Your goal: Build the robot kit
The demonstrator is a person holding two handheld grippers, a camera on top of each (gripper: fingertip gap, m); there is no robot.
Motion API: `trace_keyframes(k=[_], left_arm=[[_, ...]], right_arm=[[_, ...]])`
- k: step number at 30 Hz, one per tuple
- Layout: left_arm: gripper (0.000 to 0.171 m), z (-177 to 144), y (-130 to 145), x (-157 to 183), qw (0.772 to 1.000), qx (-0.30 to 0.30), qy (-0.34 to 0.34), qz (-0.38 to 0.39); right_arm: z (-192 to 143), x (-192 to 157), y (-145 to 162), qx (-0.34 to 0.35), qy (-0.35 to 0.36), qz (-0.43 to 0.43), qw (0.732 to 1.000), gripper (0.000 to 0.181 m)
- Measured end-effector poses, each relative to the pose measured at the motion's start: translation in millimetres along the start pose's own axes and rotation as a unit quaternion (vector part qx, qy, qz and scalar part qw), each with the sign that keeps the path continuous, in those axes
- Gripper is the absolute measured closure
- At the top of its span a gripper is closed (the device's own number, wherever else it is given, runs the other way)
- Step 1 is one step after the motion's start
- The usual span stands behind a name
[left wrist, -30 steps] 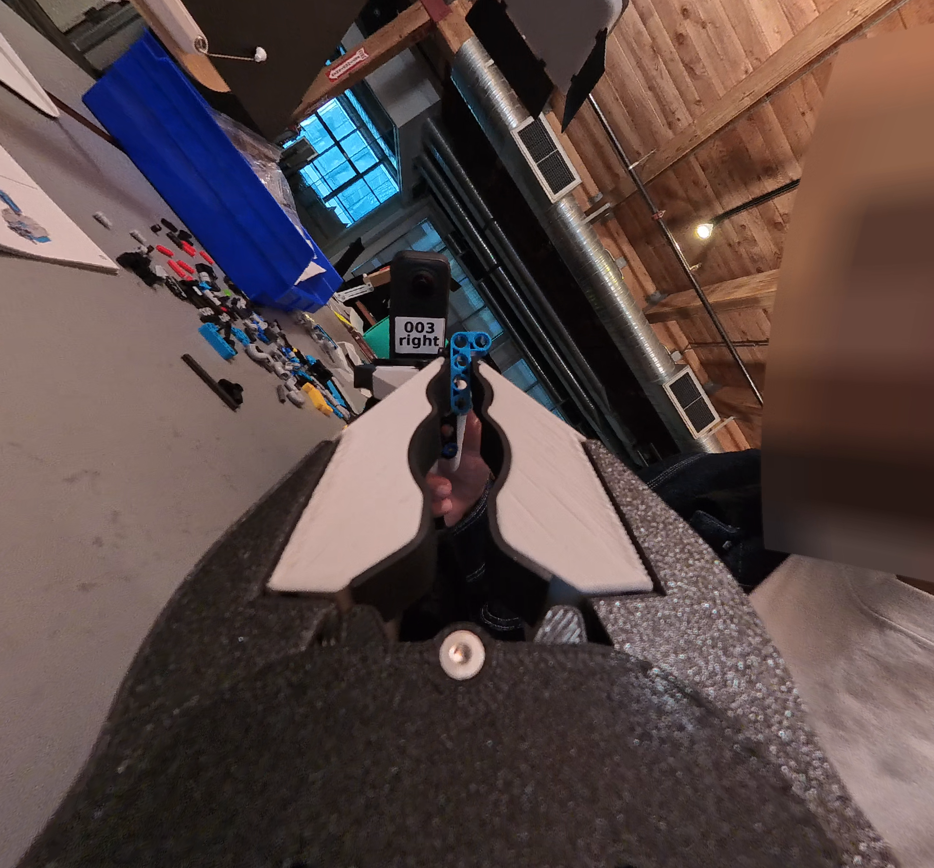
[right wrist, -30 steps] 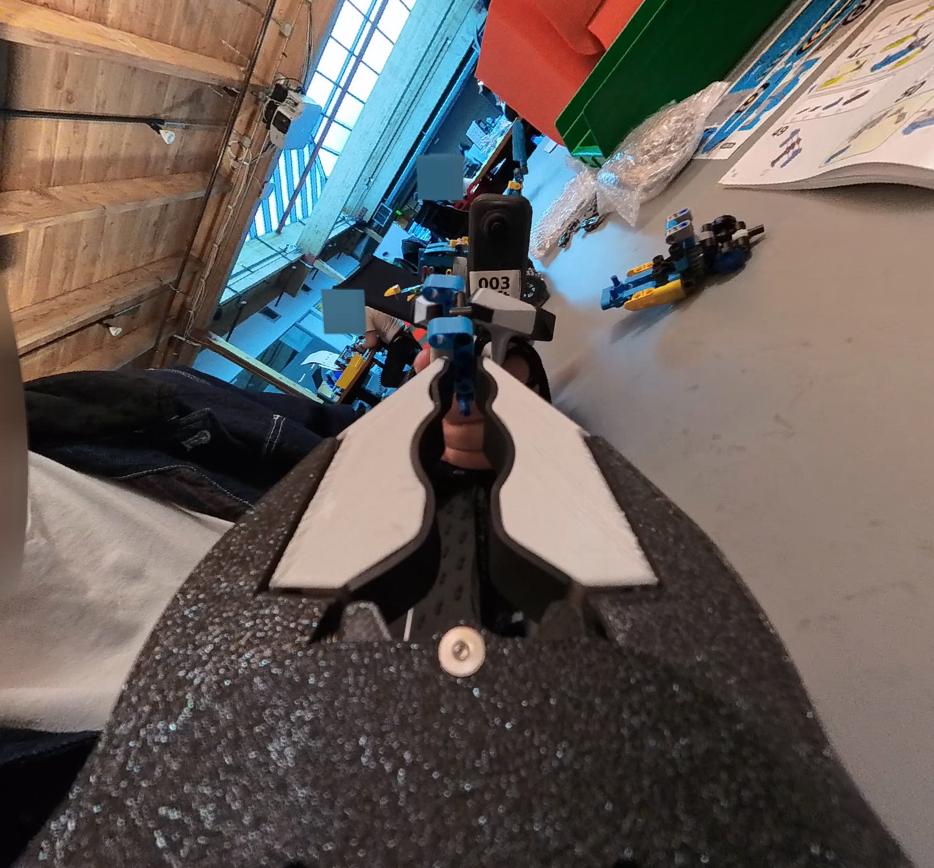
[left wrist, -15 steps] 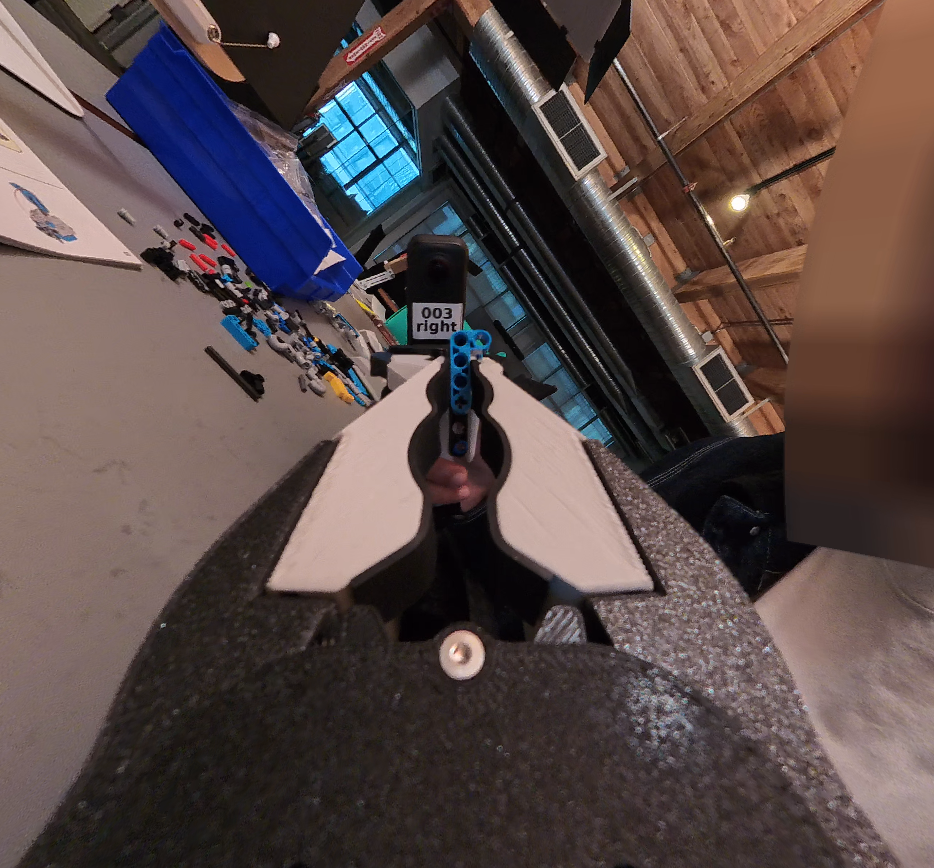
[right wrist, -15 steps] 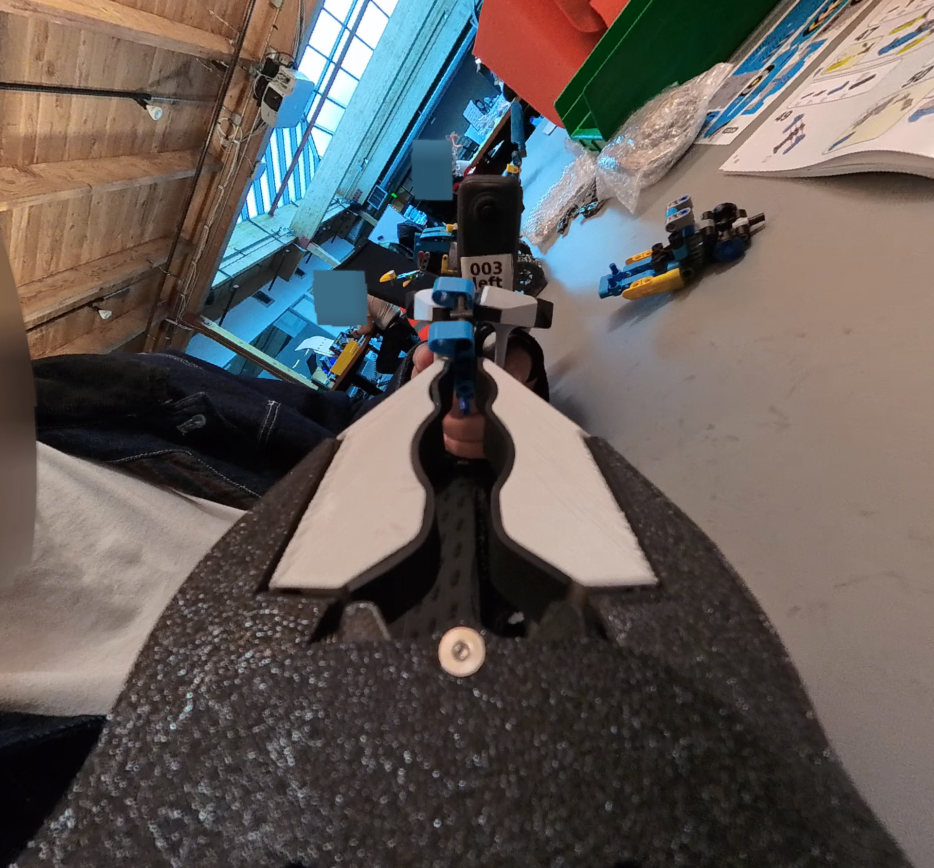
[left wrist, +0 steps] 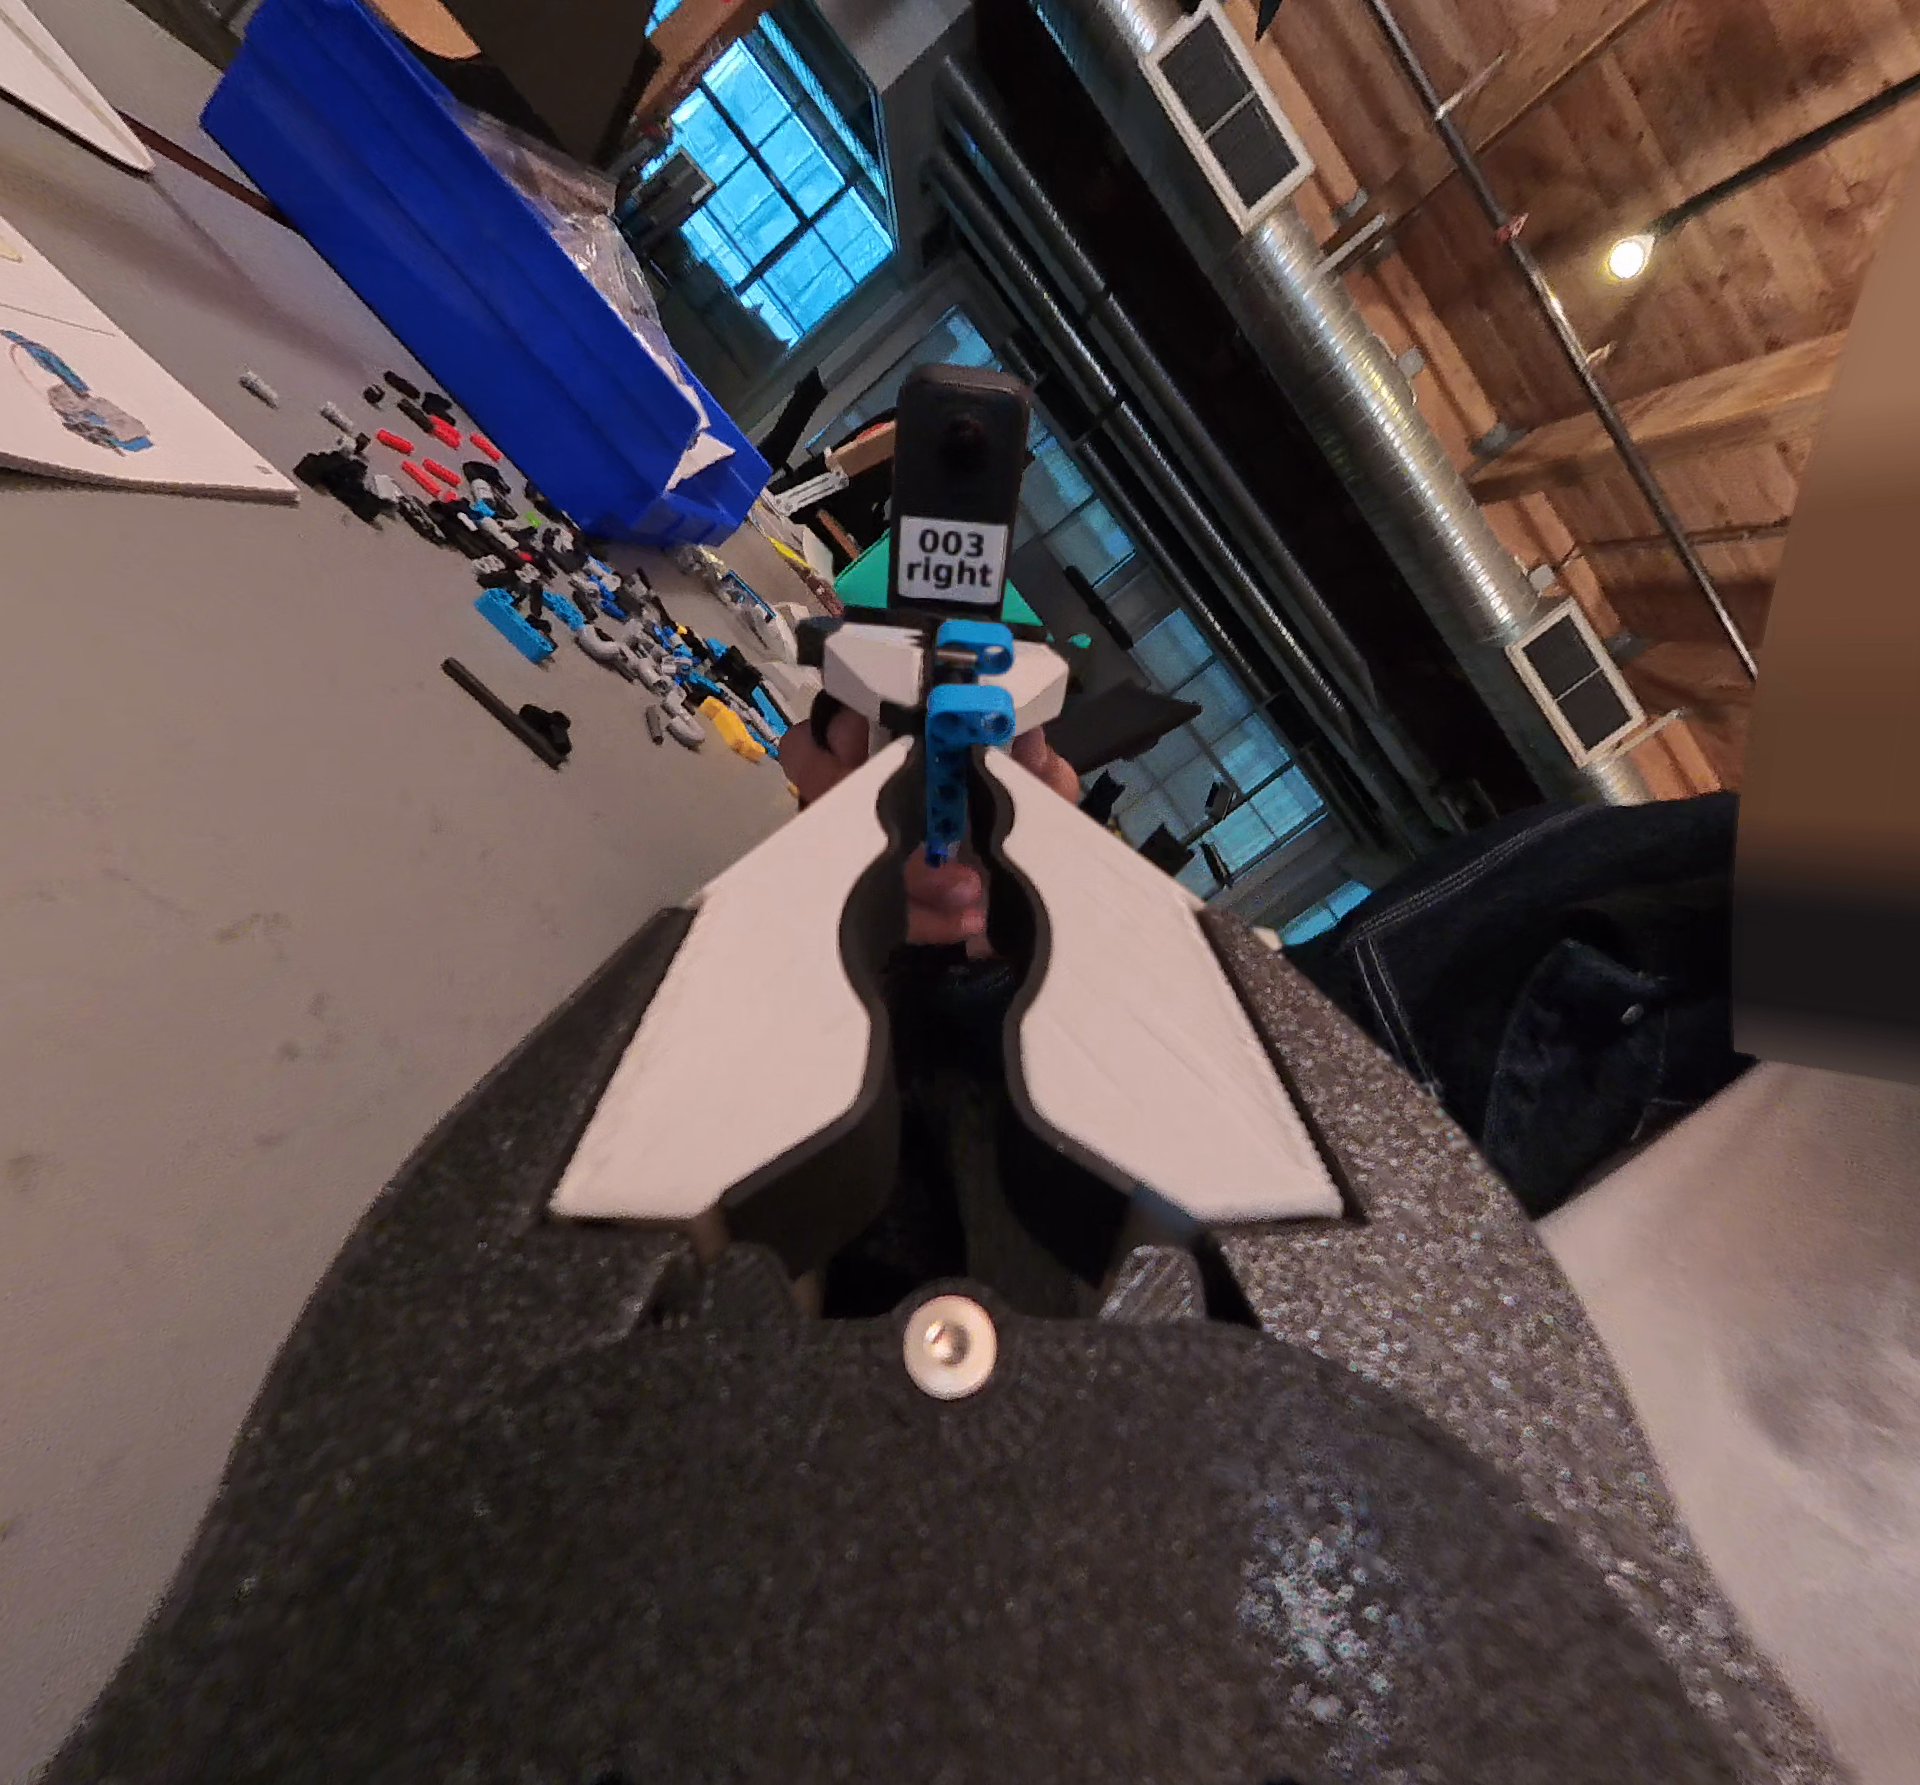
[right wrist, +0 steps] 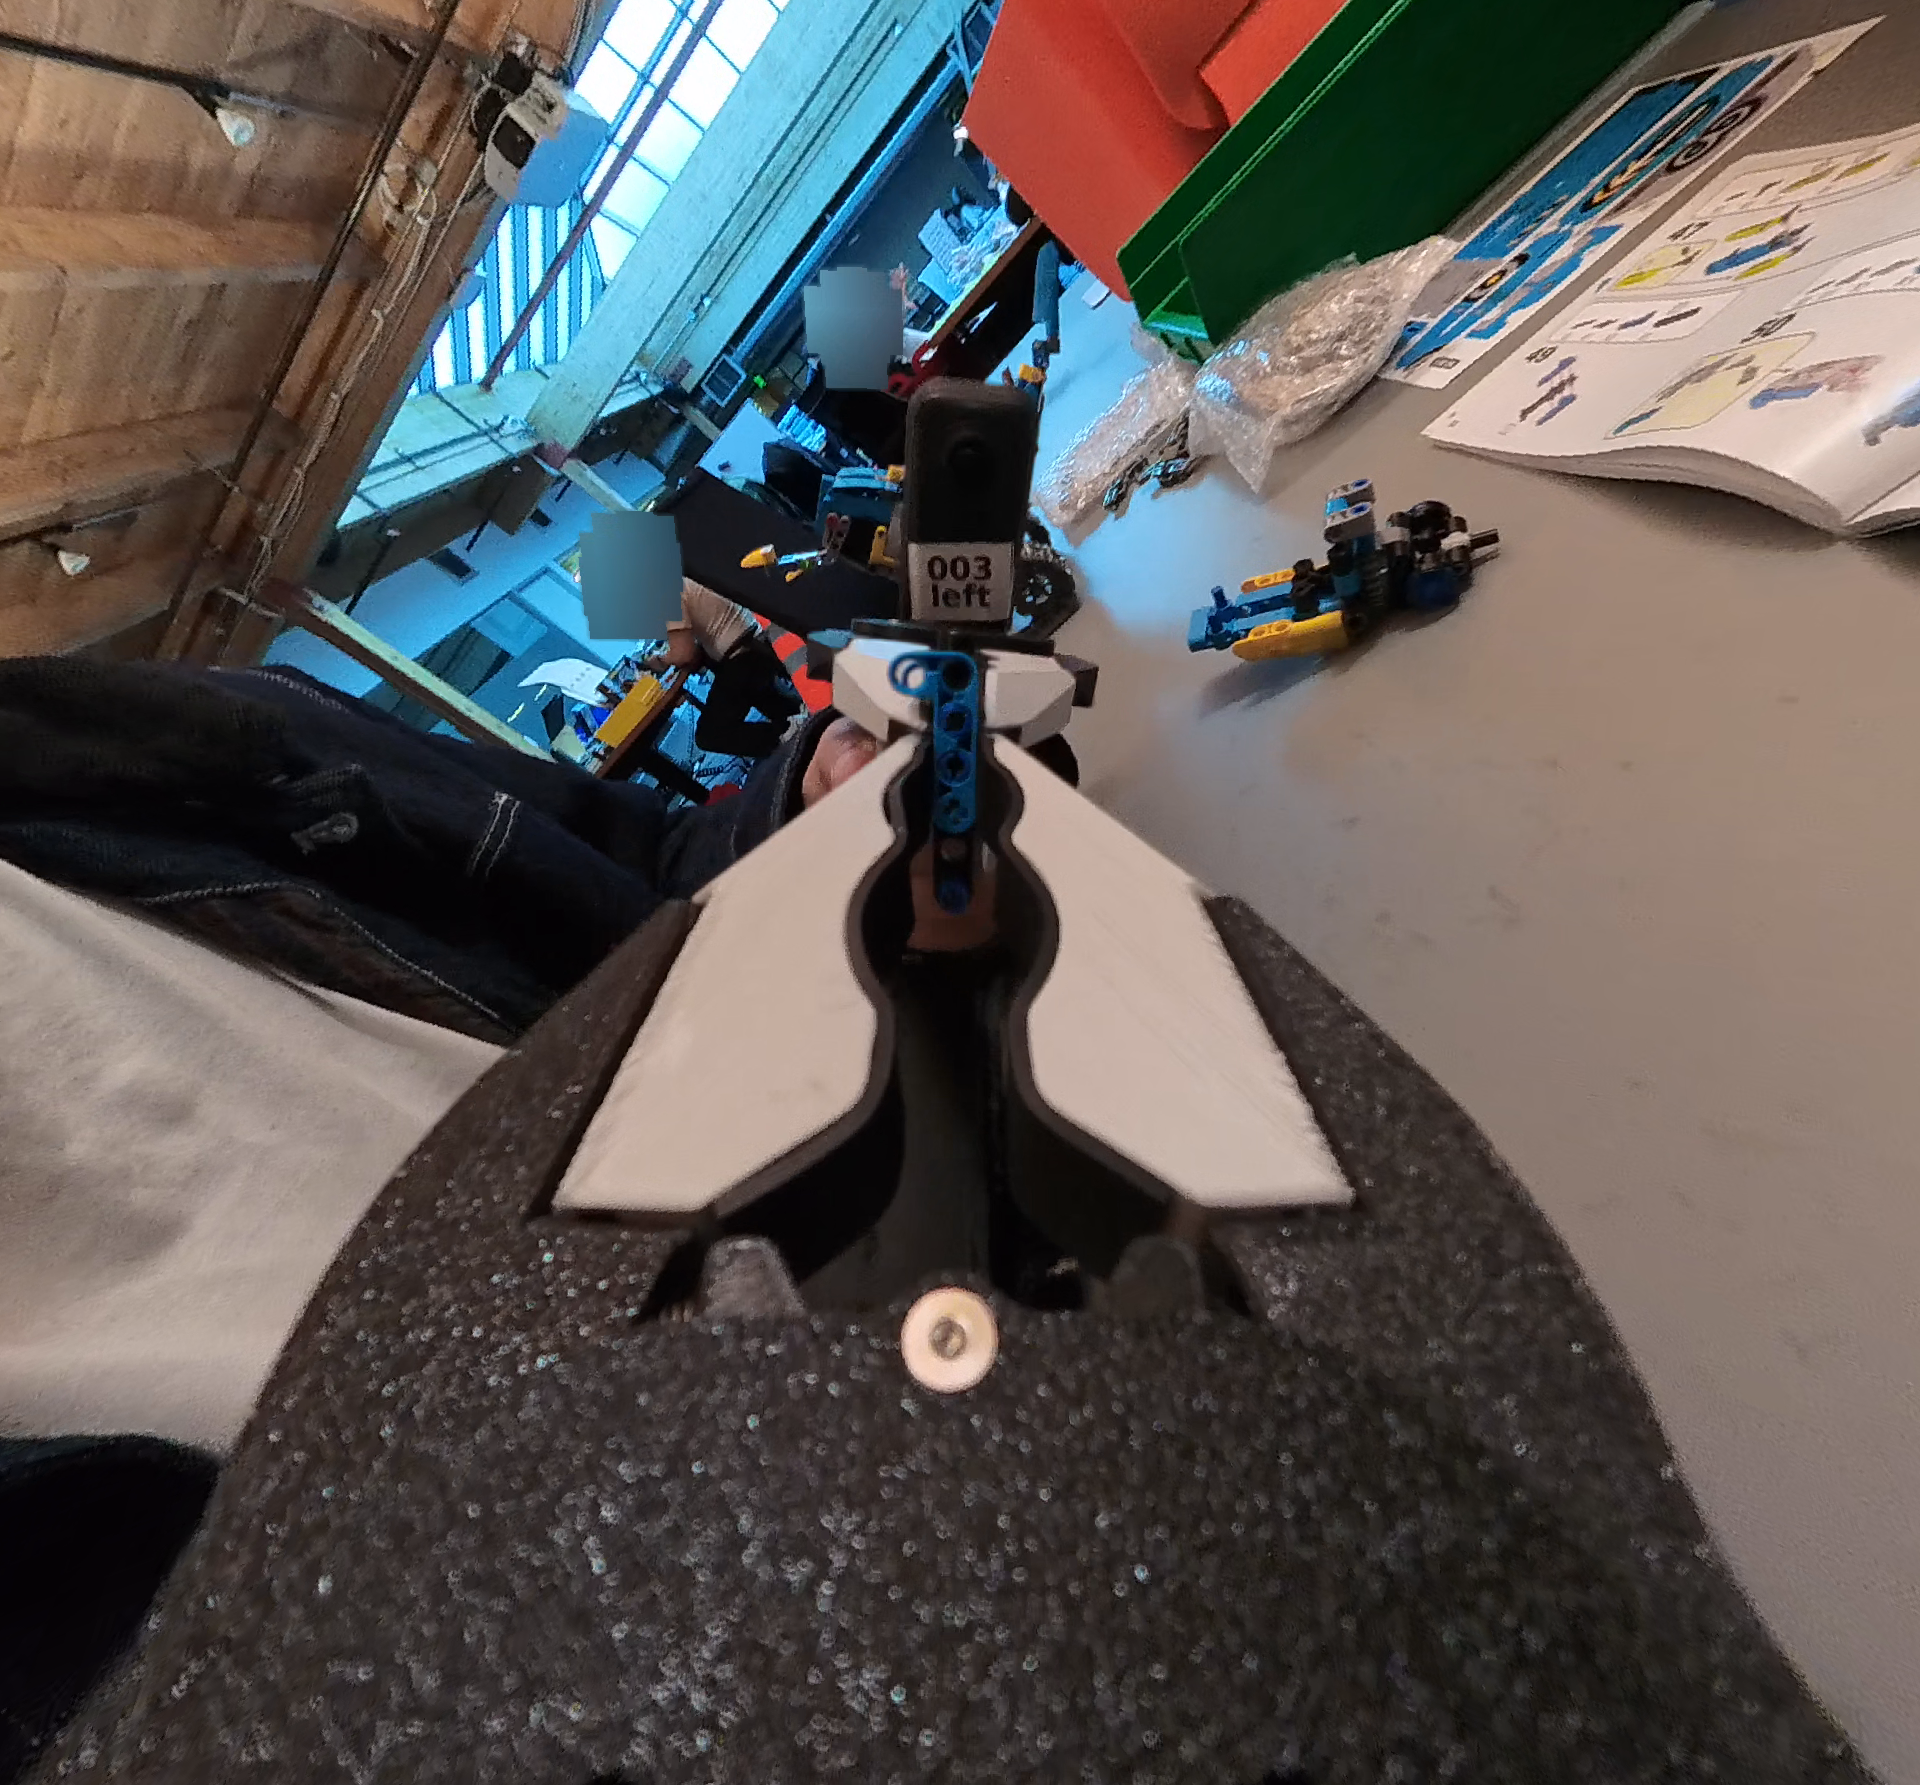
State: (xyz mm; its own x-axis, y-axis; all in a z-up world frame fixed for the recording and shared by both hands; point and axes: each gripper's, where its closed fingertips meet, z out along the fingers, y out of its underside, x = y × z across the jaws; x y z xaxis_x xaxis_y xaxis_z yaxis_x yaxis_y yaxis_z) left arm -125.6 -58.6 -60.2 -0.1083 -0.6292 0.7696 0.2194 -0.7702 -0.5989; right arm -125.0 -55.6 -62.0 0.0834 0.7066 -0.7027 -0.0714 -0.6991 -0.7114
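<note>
Left gripper (left wrist: 948, 779): closed on a blue perforated plastic beam (left wrist: 943, 790).
Right gripper (right wrist: 951, 759): clamps the same beam.
Around: loose coloured bricks (left wrist: 582, 582), blue bin (left wrist: 468, 249), grey table (left wrist: 260, 852).
Change: grippers now nose to nose, closer than before.

Cool daylight from tall windows (right wrist: 665, 73) and a small ceiling lamp (left wrist: 1626, 257) give even brightness. Wide-angle lens bends edges strongly. Soft shadows on the worktop (right wrist: 1558, 904); slight blur at frame edges.
</note>
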Motion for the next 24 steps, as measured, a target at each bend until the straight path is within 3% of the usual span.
trace_keyframes(k=[6, 10, 14, 17, 21, 24], left_arm=[[0.165, -2, 8, 6, 0.997, -0.052, 0.0, 0.05], [0.165, -2, 9, 9, 0.998, -0.053, 0.016, 0.038], [0.166, -3, 13, 8, 0.997, -0.067, 0.016, 0.037], [0.165, -3, 13, 11, 0.997, -0.065, 0.032, 0.023], [0.166, -2, 11, 5, 0.998, -0.046, 0.04, -0.036], [0.166, -3, 11, -8, 0.999, -0.045, -0.009, -0.01]], right_arm=[[6, -7, 10, -0.021, -0.041, 0.032, 0.998, 0.174], [6, -10, 11, -0.034, -0.015, -0.021, 0.999, 0.175], [6, -9, 15, -0.038, -0.05, 0.062, 0.996, 0.174], [5, -13, 16, -0.044, -0.052, 0.054, 0.996, 0.175], [5, -5, 17, -0.047, -0.007, 0.021, 0.999, 0.175], [6, 8, 18, -0.042, 0.041, 0.02, 0.998, 0.175]])
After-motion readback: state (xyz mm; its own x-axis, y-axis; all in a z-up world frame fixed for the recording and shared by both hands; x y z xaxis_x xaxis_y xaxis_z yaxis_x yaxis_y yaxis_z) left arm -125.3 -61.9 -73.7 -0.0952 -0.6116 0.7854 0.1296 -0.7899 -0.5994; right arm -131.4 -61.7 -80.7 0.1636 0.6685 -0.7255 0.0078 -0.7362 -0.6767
